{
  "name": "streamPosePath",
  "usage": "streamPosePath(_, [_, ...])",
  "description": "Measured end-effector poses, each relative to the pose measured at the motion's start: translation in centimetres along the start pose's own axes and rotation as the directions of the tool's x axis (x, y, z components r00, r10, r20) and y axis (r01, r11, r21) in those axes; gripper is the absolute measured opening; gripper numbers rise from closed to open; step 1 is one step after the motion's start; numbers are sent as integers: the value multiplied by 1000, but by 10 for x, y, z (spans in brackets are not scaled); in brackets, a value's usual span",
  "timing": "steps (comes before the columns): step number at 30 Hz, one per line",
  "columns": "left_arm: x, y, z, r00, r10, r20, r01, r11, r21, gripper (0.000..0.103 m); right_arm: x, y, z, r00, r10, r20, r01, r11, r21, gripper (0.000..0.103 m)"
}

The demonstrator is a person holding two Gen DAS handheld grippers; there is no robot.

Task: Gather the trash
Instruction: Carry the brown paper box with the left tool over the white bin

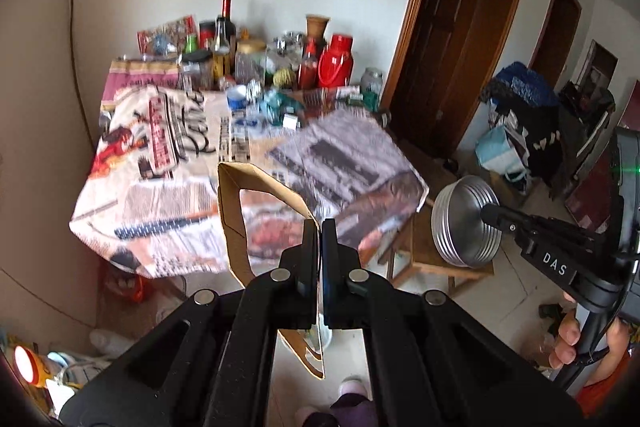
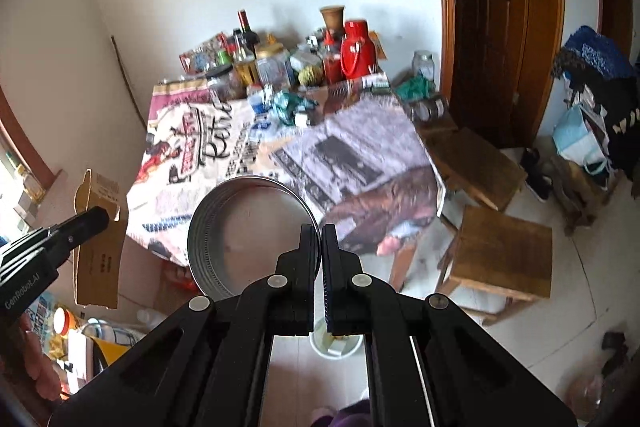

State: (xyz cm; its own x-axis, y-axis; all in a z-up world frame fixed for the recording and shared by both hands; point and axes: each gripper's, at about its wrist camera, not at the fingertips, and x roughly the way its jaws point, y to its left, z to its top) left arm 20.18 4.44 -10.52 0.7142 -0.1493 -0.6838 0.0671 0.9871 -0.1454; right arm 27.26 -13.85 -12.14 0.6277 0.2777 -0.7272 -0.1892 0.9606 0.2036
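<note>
Gripping flat cardboard box (image 1: 232,223) | round ribbed metal lid (image 2: 248,231)

Ahead of me a surface (image 2: 280,163) under a newspaper-print cloth carries a red thermos (image 2: 357,47), a dark wine bottle (image 2: 247,29) and jars at its far edge. 2 wooden stools (image 2: 500,251) stand right of it, near a dark wooden door (image 2: 496,19).

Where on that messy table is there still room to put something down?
The near half of the table, its printed cloth bare up to the front edge, is free. The back by the wall is crowded: bottles, jars and a red flask, with crumpled wrappers just before them.
</note>
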Motion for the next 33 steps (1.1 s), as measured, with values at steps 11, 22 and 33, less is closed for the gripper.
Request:
streamPosePath(11, [97, 3, -57, 980, 18, -198, -31, 997, -64, 0, 77, -30, -45, 987, 10, -160, -13, 1000, -21, 3])
streamPosePath(22, [237, 14, -159, 918, 27, -396, -91, 986, -143, 0, 210, -65, -121, 931, 35, -364, -53, 998, -39, 3])
streamPosePath(33, [352, 53, -270, 842, 14, -540, -157, 963, -219, 0, 328, -75, -213, 852, 40, -523, -83, 995, -57, 3])
